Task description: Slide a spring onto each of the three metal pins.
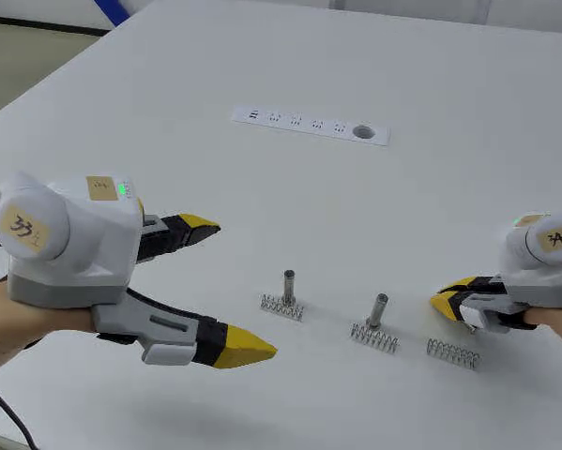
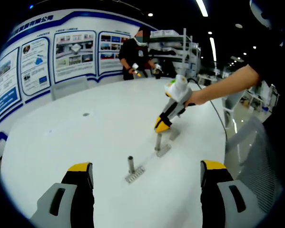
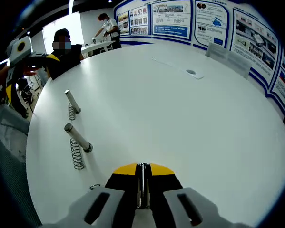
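1. Surface (image 1: pixel 402 75): white, wide, carries all items below.
2. Left claw (image 1: pixel 226 286): hand-held at the near left, yellow-tipped jaws spread wide, nothing between them.
3. Right claw (image 1: pixel 447 298): hand-held at the right, low over the surface. Jaws pressed together on a thin metal piece (image 3: pixel 142 187); whether this is a pin cannot be told.
4. Socket strip (image 1: pixel 309 125): white, flat, set toward the far side.
5. Left pin (image 1: pixel 288 284) and middle pin (image 1: pixel 378 309): both upright, bare.
6. Left spring (image 1: pixel 281 306) and middle spring (image 1: pixel 373 337): each lying at the foot of its pin.
7. Right spring (image 1: pixel 452 353): lying alone, just below the right claw.
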`<state>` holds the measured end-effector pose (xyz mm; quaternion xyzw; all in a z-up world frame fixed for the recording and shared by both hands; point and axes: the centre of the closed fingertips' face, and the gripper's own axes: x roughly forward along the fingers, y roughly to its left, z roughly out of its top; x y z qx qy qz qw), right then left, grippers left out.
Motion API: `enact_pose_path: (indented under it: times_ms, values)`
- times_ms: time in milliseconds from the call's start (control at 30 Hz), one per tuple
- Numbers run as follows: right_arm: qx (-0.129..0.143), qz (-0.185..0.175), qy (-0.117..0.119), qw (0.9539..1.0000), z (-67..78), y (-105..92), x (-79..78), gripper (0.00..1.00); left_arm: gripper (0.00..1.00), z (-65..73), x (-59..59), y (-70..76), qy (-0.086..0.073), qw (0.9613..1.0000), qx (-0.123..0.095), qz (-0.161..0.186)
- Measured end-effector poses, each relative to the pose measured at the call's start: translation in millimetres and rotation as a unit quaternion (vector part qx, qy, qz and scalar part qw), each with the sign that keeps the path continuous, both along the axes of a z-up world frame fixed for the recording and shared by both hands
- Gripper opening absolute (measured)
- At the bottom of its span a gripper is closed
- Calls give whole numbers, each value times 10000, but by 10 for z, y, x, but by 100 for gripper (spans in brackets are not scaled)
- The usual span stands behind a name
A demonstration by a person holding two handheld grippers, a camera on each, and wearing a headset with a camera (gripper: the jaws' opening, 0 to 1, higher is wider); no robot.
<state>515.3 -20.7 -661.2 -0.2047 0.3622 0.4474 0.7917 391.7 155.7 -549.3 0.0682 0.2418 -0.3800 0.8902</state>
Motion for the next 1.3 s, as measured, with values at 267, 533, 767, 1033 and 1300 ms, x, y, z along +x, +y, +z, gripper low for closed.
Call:
enact_pose_path:
  times_ms: [267,533,767,1033,1300]
  values:
    - [61,-325,115,9994,-3,-11,19,7,95,28,-22,-10,-12,10000,21,-19]
    - [331,-342,-85,9988,142,-1,13,7,94,97,-62,21,-70,10000,8,-8]
    - [417,-285,-352,9981,254,-10,-18,7,93,148,-68,-39,-125,9999,24,-31]
    - [665,-301,-517,9960,368,-87,-81,8,94,205,-102,-102,-178,9998,31,-44]
    - [1127,-521,-494,9910,460,-178,-134,8,94,231,-127,-134,-212,9997,69,-51]
